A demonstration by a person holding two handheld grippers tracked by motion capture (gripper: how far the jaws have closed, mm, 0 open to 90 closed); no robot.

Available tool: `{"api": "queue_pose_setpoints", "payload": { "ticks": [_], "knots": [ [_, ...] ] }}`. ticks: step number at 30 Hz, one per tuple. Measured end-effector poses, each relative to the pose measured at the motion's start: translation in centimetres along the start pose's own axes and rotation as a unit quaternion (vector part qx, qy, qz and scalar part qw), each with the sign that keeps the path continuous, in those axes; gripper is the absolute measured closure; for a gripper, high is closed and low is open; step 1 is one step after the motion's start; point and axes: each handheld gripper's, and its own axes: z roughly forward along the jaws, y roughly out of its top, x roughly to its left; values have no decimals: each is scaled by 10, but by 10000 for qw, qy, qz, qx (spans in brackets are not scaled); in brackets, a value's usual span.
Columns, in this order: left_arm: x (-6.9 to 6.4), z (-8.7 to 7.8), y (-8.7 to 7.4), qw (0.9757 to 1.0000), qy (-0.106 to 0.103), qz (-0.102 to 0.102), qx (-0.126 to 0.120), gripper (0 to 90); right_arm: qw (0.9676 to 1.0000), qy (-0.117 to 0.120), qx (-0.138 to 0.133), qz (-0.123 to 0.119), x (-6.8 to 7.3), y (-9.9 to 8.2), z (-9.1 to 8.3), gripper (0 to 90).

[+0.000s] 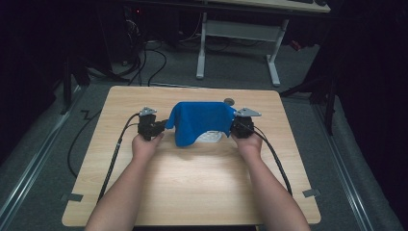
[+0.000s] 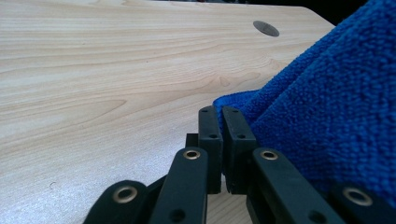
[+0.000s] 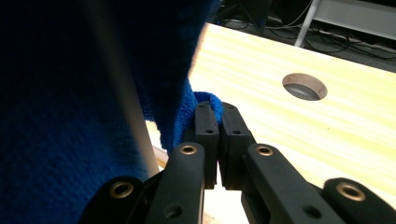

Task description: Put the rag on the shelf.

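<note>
A blue towel (image 1: 199, 120) hangs spread between my two grippers over the middle of the wooden table (image 1: 192, 183). My left gripper (image 1: 165, 124) is shut on the towel's left edge. In the left gripper view, its jaws (image 2: 222, 113) pinch a corner of the blue towel (image 2: 327, 107). My right gripper (image 1: 233, 126) is shut on the right edge. In the right gripper view, a fold of the towel (image 3: 70, 93) sticks out of the closed tips (image 3: 216, 108). A white object (image 1: 210, 136) lies on the table, partly hidden under the towel's lower right part.
A round cable hole (image 1: 229, 101) sits in the table near its far edge, just behind the towel; it also appears as the hole (image 2: 266, 28) and the hole (image 3: 304, 86). A white desk frame (image 1: 238, 38) and floor cables stand beyond the table. Cables trail from both grippers.
</note>
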Motion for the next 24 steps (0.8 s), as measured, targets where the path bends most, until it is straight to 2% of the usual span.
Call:
{"api": "queue_pose_setpoints", "payload": {
  "ticks": [5,8,11,15,16,17,18,24],
  "knots": [
    [1,1,0,10000,2,-62,-34,859,10000,-44,-60,14,0,-4,-1,883],
    [2,1,1,9998,-1,-120,-163,829,10000,-83,-21,41,-3,-8,-4,882],
    [4,-1,2,9995,42,-214,-221,737,9999,-108,9,76,-6,-13,-7,882],
    [4,-3,4,9993,175,-207,-272,586,9998,-112,-8,135,-9,-19,-9,870],
    [4,-6,5,9991,242,-205,-296,563,9997,-71,82,219,-10,-21,-9,793],
    [4,-6,5,9991,242,-205,-296,550,9997,-71,82,219,-10,-21,-9,793],
    [4,-9,6,9989,308,-144,-327,541,9996,-100,86,268,-11,-22,-9,757],
    [6,-20,8,9979,504,-49,-415,508,9995,-214,43,221,-13,-19,-15,708]
  ]
}}
